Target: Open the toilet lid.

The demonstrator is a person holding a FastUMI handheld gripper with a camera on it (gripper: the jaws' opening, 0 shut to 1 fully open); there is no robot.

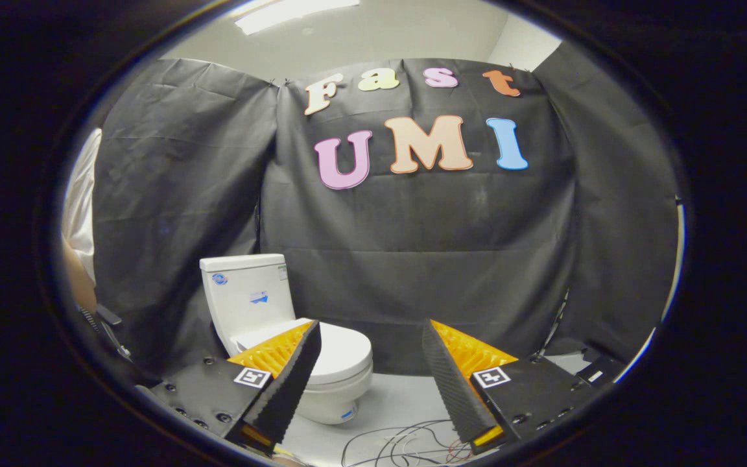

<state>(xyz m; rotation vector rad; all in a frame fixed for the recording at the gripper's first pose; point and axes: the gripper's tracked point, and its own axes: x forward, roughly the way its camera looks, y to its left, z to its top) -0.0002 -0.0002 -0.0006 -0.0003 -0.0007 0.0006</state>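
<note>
Beyond spread tongs point(370, 350) (holding nothing): toilet lid point(341, 350) down.

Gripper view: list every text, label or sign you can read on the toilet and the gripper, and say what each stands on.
No text is readable.
Toilet tank: a round blue mark, a blue sticker and a small label at its top corner, all too small to read.
Toilet bowl: a small blue mark, blurred.
Open gripper: a square black-and-white marker on each finger's base, patterns rather than words.

Counts — booth floor and gripper

One toilet point(296, 337), one closed lid point(341, 350), two spread fingers point(289, 383) — one cable tangle point(406, 441).
</note>
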